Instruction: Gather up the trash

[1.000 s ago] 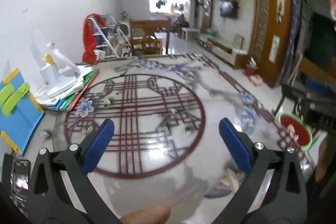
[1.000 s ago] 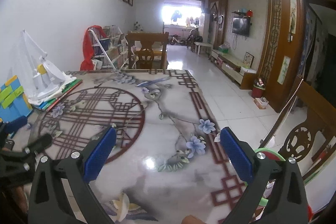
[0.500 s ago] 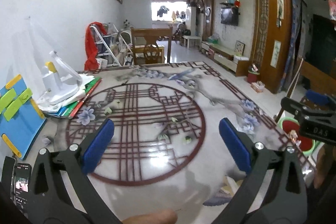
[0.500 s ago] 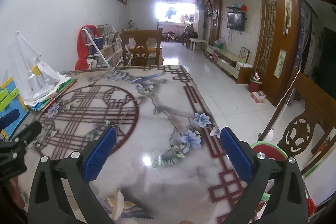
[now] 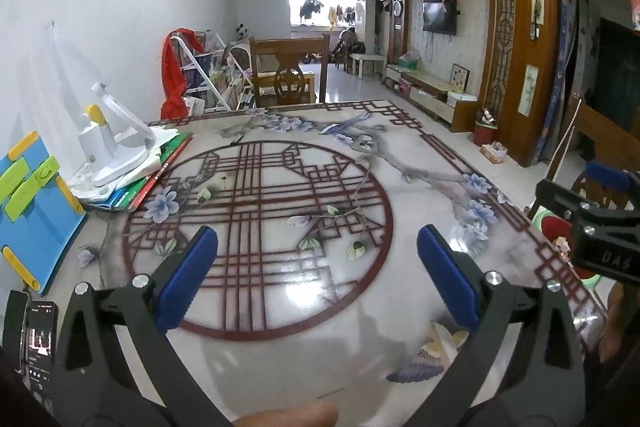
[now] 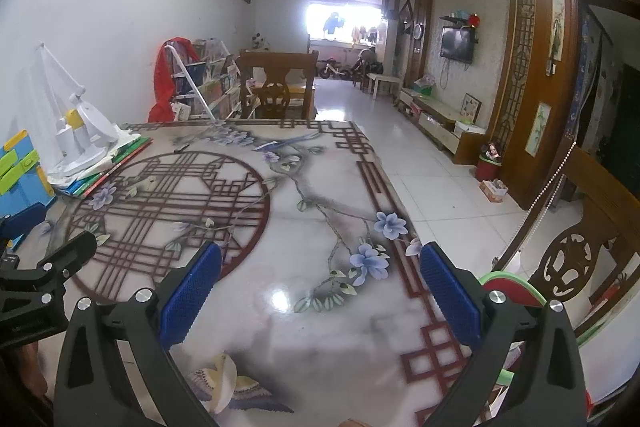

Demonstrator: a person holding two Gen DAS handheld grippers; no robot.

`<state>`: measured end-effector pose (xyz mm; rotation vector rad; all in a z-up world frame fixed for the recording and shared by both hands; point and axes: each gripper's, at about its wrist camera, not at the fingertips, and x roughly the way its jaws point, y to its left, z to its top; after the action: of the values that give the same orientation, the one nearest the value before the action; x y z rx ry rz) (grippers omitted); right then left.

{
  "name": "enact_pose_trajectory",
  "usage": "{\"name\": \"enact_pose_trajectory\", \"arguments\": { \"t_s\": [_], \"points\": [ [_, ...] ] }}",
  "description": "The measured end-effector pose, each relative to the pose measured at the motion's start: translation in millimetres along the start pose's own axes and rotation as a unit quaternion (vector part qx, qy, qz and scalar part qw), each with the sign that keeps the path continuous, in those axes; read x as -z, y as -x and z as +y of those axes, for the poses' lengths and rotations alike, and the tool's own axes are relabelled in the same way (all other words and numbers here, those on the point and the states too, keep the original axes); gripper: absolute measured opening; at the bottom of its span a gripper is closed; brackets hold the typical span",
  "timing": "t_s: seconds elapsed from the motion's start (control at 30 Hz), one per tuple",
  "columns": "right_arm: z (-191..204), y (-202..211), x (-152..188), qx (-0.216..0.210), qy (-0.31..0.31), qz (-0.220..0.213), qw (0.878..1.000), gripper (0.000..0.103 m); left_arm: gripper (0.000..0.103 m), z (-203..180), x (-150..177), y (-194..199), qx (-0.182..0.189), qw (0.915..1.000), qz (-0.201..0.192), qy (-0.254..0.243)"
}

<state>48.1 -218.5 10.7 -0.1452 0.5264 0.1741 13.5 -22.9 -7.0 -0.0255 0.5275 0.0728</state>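
My left gripper [image 5: 318,247] hangs open over the patterned marble table [image 5: 280,299], nothing between its blue pads. My right gripper [image 6: 320,259] is open too, over the table's right half, and holds nothing. In the left wrist view its black body [image 5: 600,223] shows at the right edge. A red bin with a green rim [image 6: 514,287] stands beside the table's right edge, also visible as the bin [image 5: 554,225]. A small dark pen-like thing [image 6: 182,148] lies near the far end of the table. I see no clear piece of trash on the tabletop.
A white desk lamp [image 5: 108,147] sits on stacked books [image 5: 160,167] at the left. A blue and green stand [image 5: 32,211] and a phone [image 5: 40,343] lie near the left edge. A wooden chair [image 5: 288,75] stands at the far end.
Both views have tilted up and pulled back slightly. The right gripper has come into the left wrist view at its right edge. Both grippers stay open.
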Motion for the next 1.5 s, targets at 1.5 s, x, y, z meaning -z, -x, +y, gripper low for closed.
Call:
{"name": "enact_pose_trajectory", "arguments": {
  "t_s": [1.5],
  "points": [
    [-1.7, 0.0, 0.4, 0.001, -0.002, 0.001, 1.000, 0.096, 0.098, -7.0, -0.7, 3.5, 0.024, 0.9997, 0.002, 0.002]
  ]
}}
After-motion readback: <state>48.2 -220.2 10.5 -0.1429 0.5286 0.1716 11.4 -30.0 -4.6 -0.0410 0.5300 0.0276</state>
